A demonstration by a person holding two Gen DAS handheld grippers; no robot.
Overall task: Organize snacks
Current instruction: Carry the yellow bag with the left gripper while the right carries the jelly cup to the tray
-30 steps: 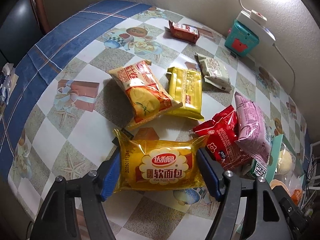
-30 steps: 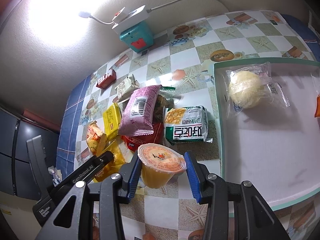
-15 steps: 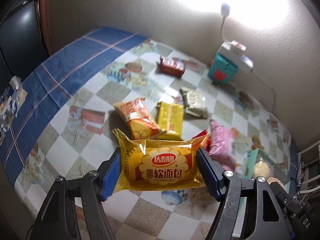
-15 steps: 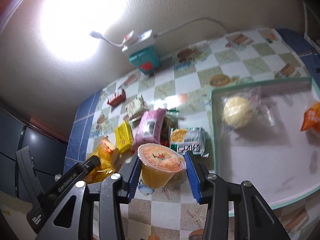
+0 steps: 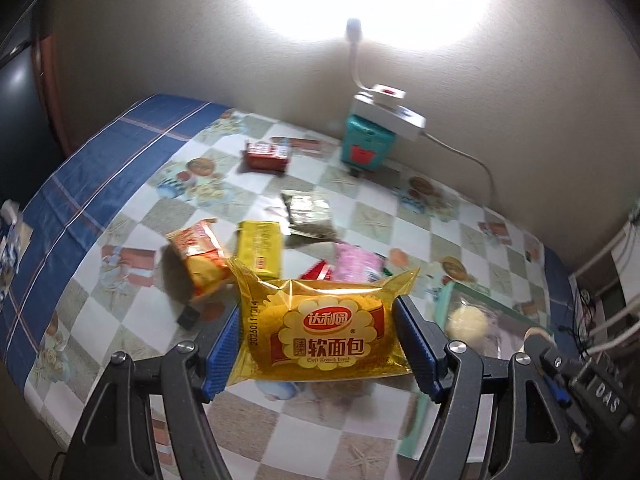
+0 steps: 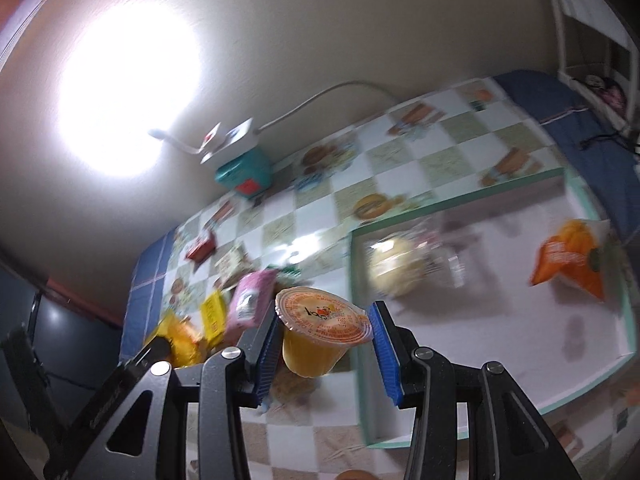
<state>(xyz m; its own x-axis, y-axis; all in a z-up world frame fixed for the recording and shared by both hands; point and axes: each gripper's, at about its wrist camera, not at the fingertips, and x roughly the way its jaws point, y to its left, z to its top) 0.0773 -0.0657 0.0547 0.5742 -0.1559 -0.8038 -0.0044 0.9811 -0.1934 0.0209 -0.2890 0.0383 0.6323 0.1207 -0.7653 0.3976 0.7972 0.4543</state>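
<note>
My left gripper (image 5: pixel 320 344) is shut on a golden-yellow soft-bread packet (image 5: pixel 320 332) and holds it in the air above the checkered table. My right gripper (image 6: pixel 326 334) is shut on an orange jelly cup (image 6: pixel 316 332), lifted beside the left edge of the green-rimmed white tray (image 6: pixel 496 196). On the tray lie a round bun in clear wrap (image 6: pixel 396 268) and an orange snack bag (image 6: pixel 568 260). Loose snacks stay on the table: an orange packet (image 5: pixel 198 258), a yellow packet (image 5: pixel 258 250), a pink packet (image 5: pixel 356 264), a grey-green packet (image 5: pixel 308 216) and a red packet (image 5: pixel 266 156).
A teal box (image 5: pixel 366 148) with a white power strip (image 5: pixel 390 114) and a bright lamp stands against the wall. A cable (image 5: pixel 472 164) runs along the wall to the right. The tablecloth has a blue border (image 5: pixel 80 184) at the left. A small black object (image 5: pixel 188 318) lies on the table.
Both grippers have risen from the table with their loads and tilted up, so more wall and lamp show. The snacks on the table look smaller and farther away.
</note>
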